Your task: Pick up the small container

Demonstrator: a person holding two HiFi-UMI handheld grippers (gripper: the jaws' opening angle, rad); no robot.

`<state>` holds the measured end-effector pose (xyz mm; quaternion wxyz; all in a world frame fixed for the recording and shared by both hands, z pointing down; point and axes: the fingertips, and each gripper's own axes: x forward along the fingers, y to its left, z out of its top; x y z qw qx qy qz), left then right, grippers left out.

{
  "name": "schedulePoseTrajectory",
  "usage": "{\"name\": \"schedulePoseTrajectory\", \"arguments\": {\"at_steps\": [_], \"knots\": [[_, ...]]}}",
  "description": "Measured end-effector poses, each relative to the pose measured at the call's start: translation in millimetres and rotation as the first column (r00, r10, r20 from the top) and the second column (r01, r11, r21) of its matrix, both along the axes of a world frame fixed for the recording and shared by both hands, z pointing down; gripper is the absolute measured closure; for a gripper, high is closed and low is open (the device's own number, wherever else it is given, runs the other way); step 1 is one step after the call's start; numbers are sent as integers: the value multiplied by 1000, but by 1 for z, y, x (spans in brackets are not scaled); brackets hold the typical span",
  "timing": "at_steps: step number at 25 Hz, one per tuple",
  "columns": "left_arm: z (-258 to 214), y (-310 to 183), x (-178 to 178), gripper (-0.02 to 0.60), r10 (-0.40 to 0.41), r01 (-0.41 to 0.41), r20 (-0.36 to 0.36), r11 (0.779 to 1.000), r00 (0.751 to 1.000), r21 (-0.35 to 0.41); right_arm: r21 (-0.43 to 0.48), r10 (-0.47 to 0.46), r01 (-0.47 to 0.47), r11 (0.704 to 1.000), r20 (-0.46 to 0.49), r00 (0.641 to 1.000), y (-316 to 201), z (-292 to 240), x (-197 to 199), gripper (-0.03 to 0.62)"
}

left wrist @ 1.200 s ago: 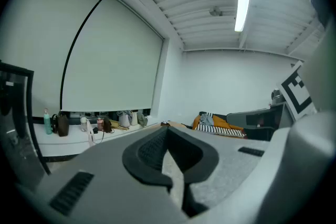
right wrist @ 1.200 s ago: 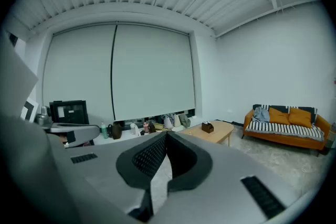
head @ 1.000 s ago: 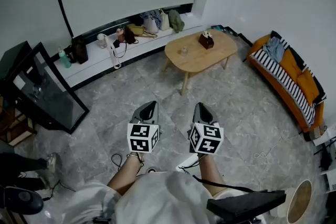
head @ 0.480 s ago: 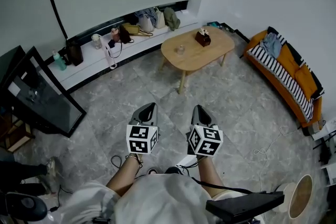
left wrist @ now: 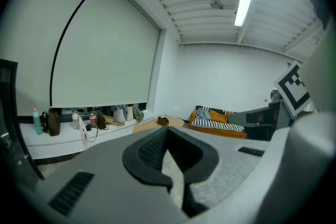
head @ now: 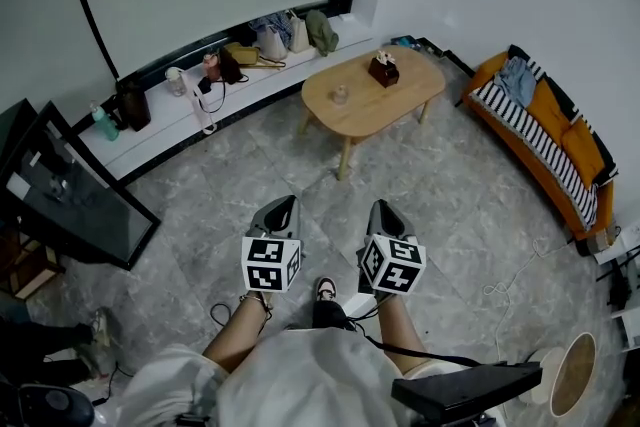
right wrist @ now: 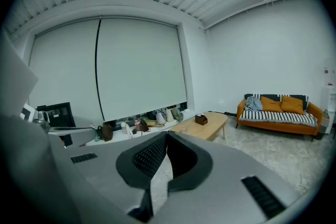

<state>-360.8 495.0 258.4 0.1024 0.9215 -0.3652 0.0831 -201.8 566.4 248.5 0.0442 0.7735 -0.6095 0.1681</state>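
The small container (head: 340,95), a pale little cup, stands on the oval wooden coffee table (head: 400,100) far ahead, near a brown box (head: 383,68). My left gripper (head: 287,205) and right gripper (head: 385,208) are held side by side above the grey stone floor, well short of the table. Both are shut with nothing between their fingers. In the left gripper view the left gripper (left wrist: 167,129) points toward the table (left wrist: 152,125). The right gripper (right wrist: 167,134) points left of the table (right wrist: 210,126) in the right gripper view. I cannot make out the container in either gripper view.
An orange sofa (head: 545,140) with striped cushions lines the right wall. A low ledge (head: 160,120) under the blind holds bags and bottles. A dark screen (head: 70,205) leans at the left. Cables (head: 500,290) lie on the floor at the right. My shoe (head: 325,290) shows between the grippers.
The whole scene has slid toward me as I walk to the table. A foot has stepped into view between the grippers. Both grippers keep their place in the picture and stay shut.
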Motion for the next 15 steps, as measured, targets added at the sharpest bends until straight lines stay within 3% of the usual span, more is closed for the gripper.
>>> {"name": "schedulePoseTrajectory", "arguments": {"at_steps": [15], "knots": [[-19,-116,72,574,-49,49,-7,999,999,20,7,-43,43,999,2,999,-121,-14,82,571]]}}
